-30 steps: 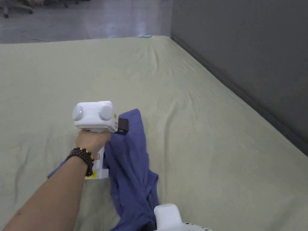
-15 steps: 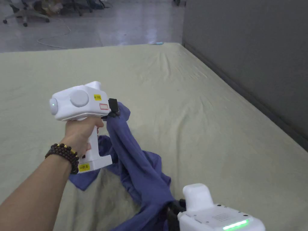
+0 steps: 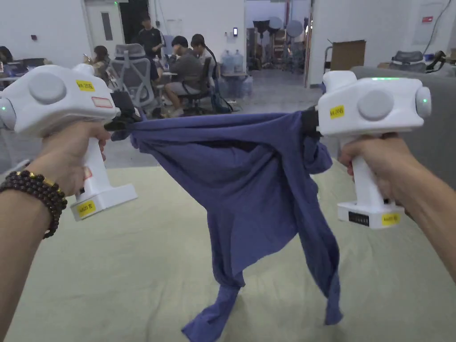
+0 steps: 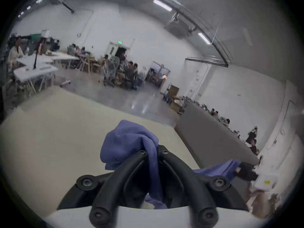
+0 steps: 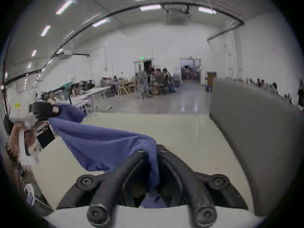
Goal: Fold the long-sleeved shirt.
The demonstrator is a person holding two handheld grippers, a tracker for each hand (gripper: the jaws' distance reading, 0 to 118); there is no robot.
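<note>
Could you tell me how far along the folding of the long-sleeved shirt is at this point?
Early. Done: the blue shirt is picked up, its upper edge stretched between the left gripper and right gripper, both clamped on cloth. In hand: it hangs open in the air, lower ends trailing on the green sheet. Left: laying it flat and every fold; none is visible yet.

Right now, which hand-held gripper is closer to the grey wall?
Right. The right hand-held gripper holds the blue shirt up right beside the grey wall; the left hand-held gripper holds its other end, farther away.
</note>
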